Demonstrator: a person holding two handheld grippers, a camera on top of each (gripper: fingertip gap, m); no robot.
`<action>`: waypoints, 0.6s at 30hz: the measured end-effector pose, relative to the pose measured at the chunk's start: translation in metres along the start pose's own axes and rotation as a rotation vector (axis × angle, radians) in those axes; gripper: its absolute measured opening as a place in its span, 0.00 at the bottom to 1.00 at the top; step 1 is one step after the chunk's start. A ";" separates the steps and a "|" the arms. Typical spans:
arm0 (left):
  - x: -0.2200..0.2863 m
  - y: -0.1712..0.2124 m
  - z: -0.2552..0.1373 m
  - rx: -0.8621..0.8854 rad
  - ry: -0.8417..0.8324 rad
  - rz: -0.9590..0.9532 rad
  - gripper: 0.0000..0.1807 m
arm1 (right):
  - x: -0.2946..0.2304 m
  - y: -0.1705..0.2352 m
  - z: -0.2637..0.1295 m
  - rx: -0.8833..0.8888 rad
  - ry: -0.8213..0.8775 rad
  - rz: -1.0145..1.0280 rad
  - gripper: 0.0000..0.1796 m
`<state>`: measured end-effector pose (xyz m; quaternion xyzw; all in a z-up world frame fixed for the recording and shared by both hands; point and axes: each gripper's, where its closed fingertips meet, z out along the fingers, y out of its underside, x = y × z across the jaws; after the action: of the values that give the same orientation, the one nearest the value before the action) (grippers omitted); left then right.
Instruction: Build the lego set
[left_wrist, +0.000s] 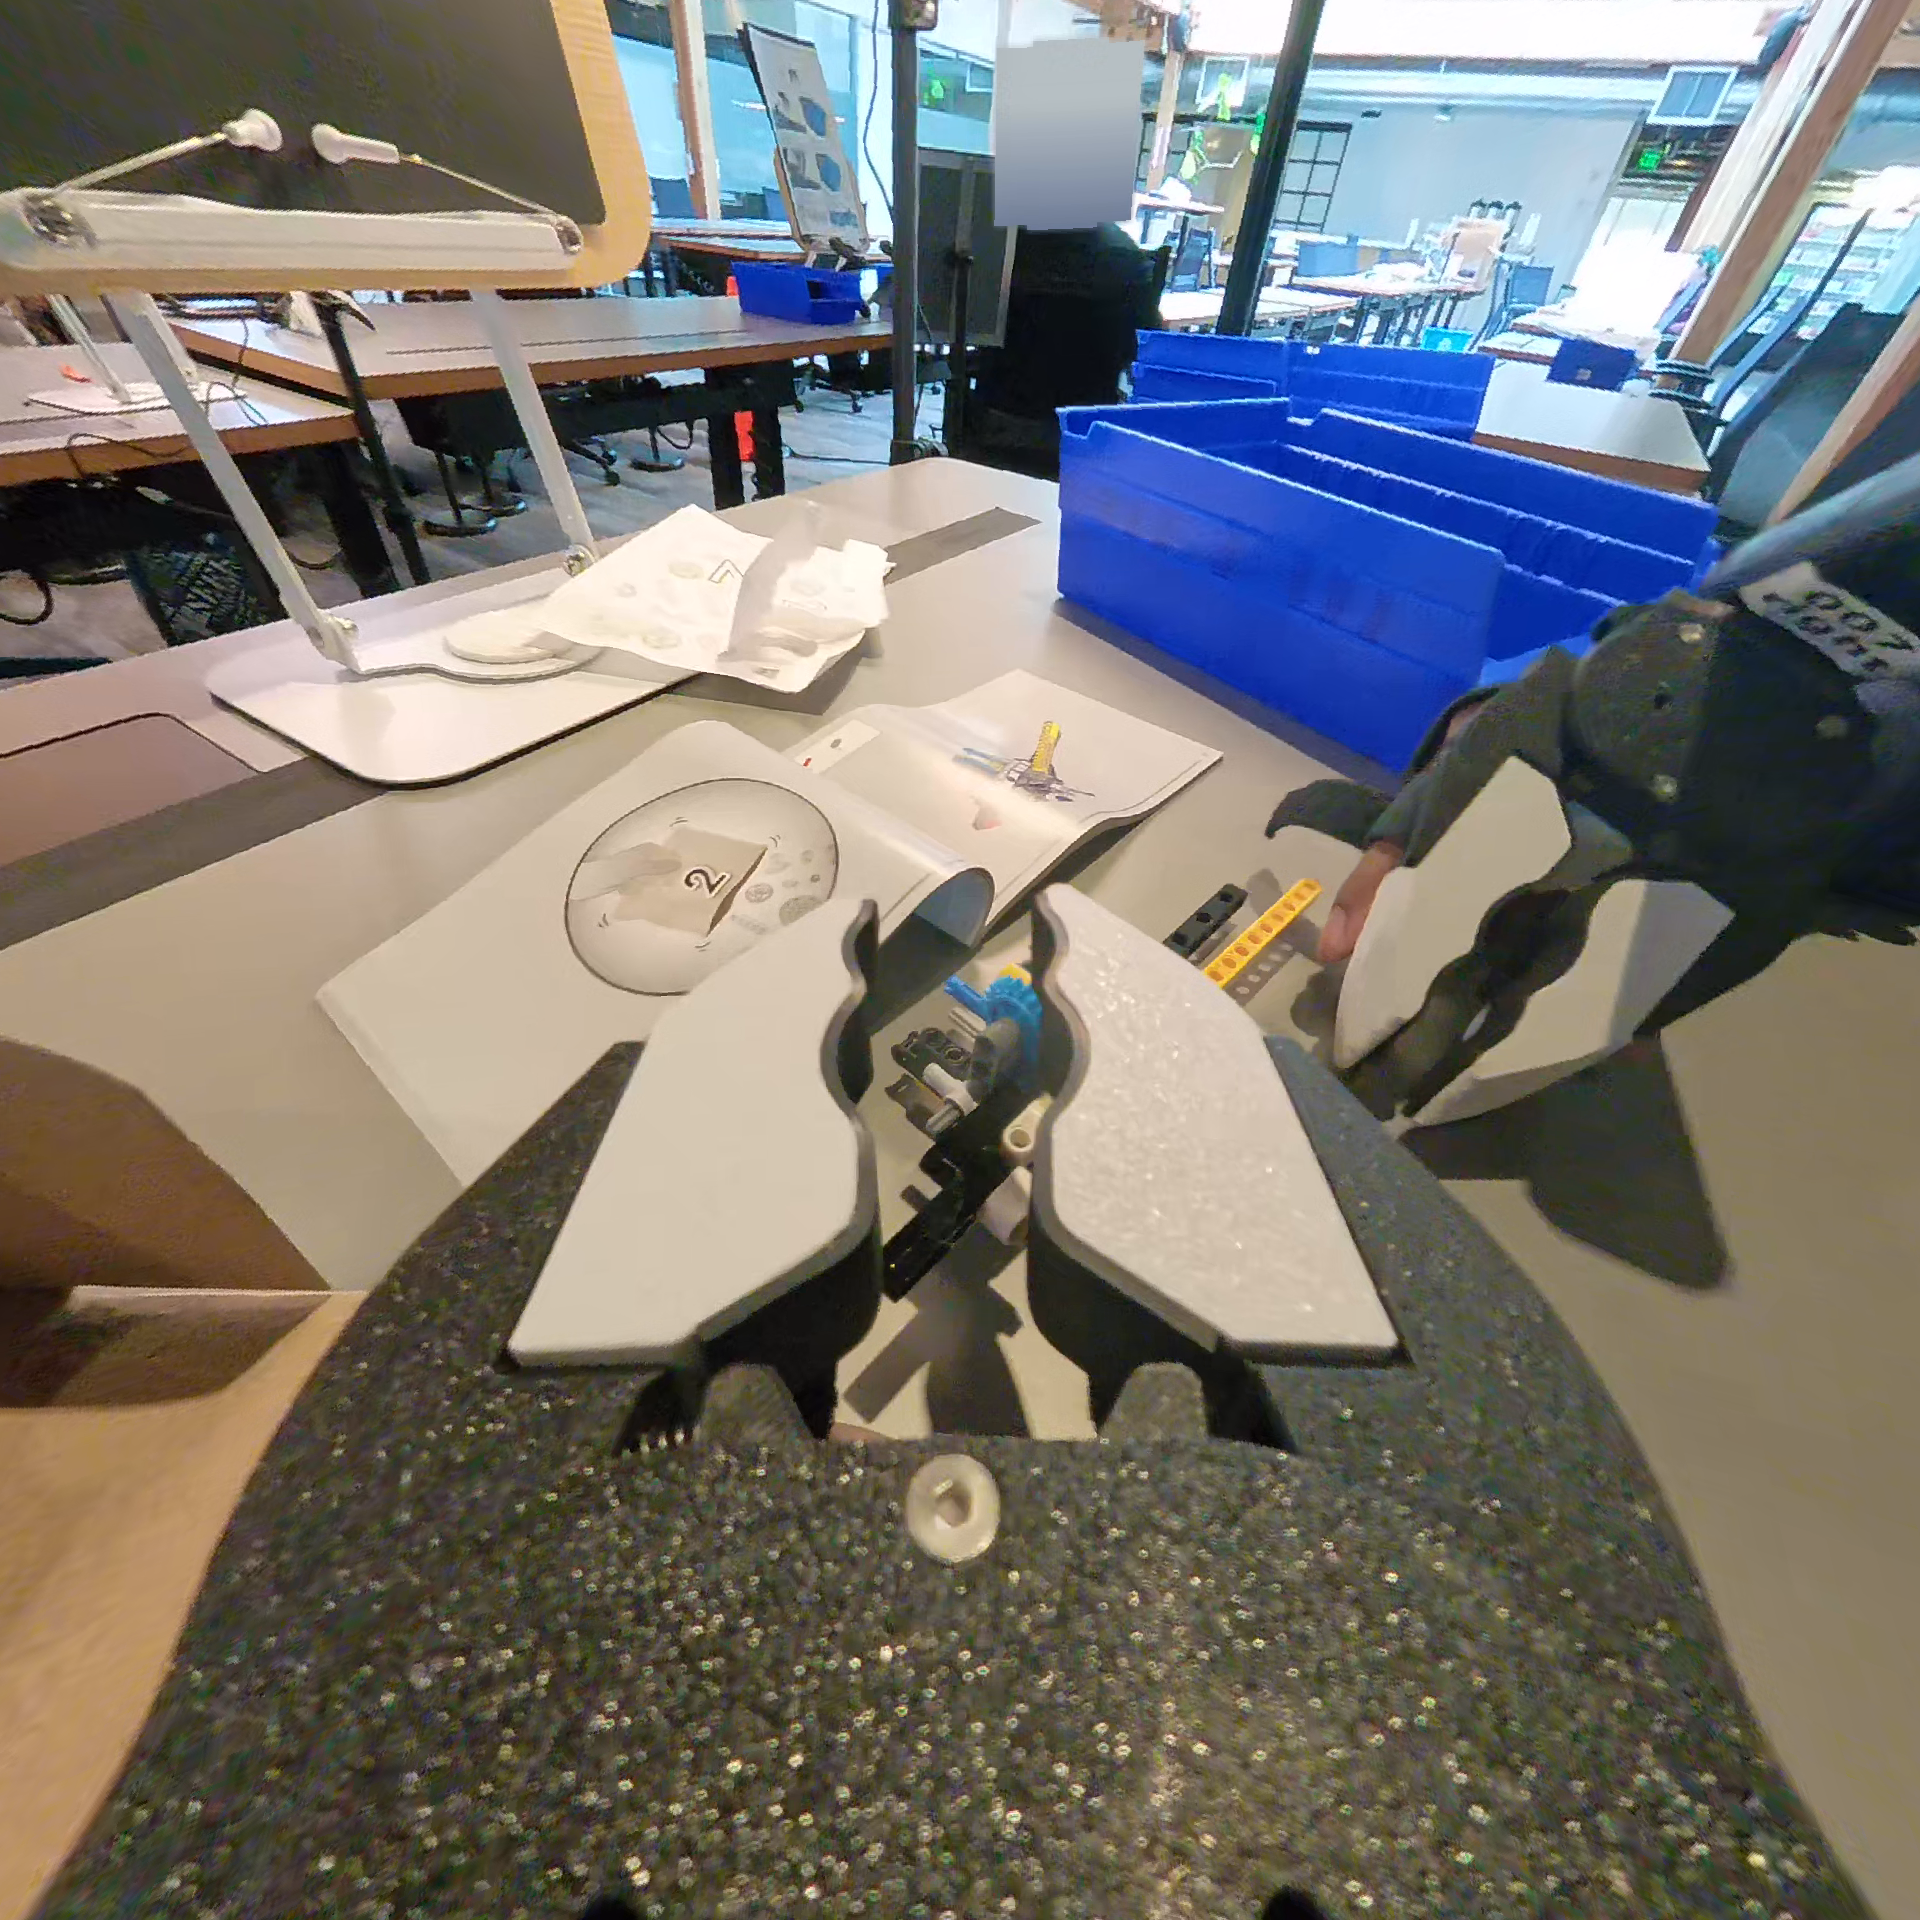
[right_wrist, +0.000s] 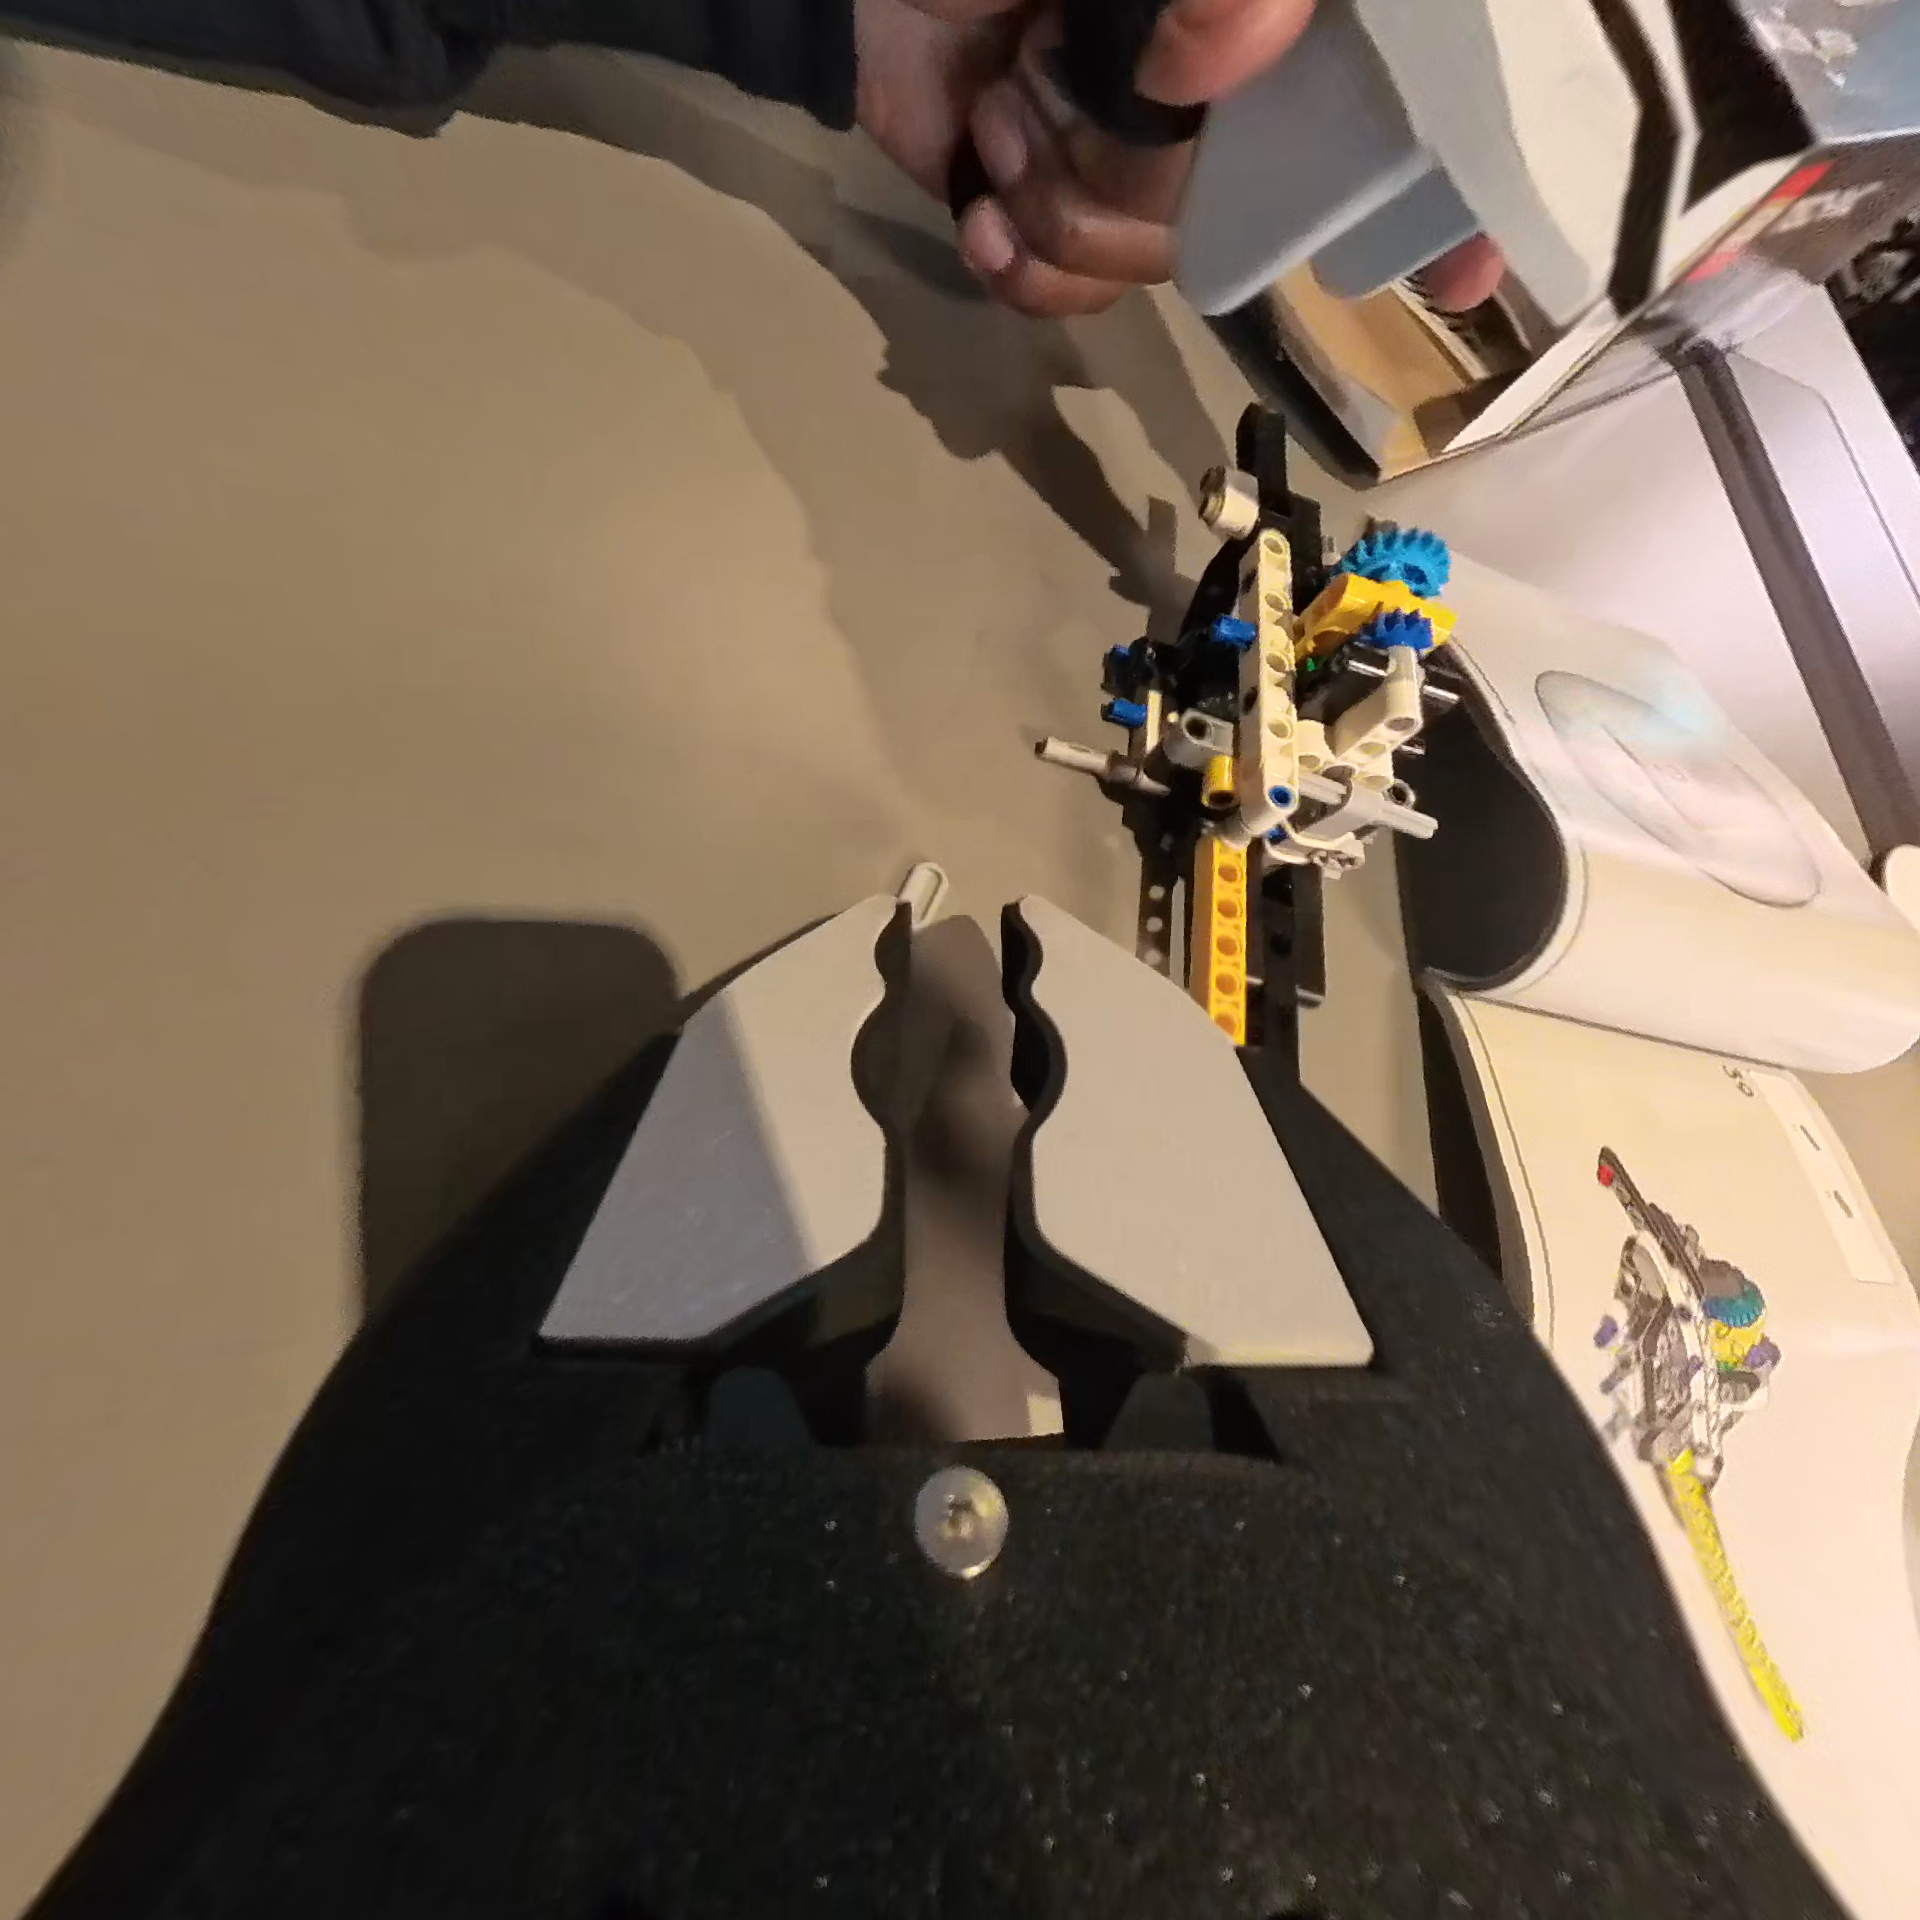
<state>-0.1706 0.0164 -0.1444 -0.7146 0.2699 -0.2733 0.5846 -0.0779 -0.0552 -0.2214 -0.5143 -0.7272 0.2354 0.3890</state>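
Note:
A partly built lego model (left_wrist: 982, 1060) with a blue gear, black beams and white pins lies on the grey table (left_wrist: 1143, 644). My left gripper (left_wrist: 956, 930) is open, its fingers either side of the model, which shows through the gap. In the right wrist view the model (right_wrist: 1273, 727) lies ahead and to the right, its yellow beam (right_wrist: 1226, 935) pointing at my right gripper (right_wrist: 956, 914). The right gripper is narrowly open and empty, low over the table. A small pale pin (right_wrist: 923, 883) lies at its left fingertip. The right gripper (left_wrist: 1382, 1081) also shows in the left wrist view.
An open instruction booklet (left_wrist: 665, 894) lies behind the model and shows beside it in the right wrist view (right_wrist: 1662, 1299). Blue bins (left_wrist: 1299, 582) stand at the back right. A lamp base (left_wrist: 416, 717) and paper bags (left_wrist: 727, 603) lie at the back. A box (right_wrist: 1558, 312) stands near my left gripper. Across from one pair of fingers to the other is roughly 15 cm.

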 end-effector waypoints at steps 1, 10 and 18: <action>0.002 0.000 0.000 0.000 0.011 0.003 0.15 | 0.001 0.000 -0.002 0.004 -0.001 0.023 0.09; 0.019 0.005 0.007 -0.040 0.057 0.076 0.15 | 0.005 0.009 -0.054 -0.038 0.038 0.111 0.09; 0.017 0.004 0.007 -0.024 0.041 0.096 0.15 | -0.027 0.047 -0.080 -0.102 -0.108 0.157 0.09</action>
<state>-0.1541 0.0086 -0.1479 -0.7022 0.3192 -0.2559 0.5827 0.0180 -0.0684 -0.2176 -0.5755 -0.7156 0.2552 0.3026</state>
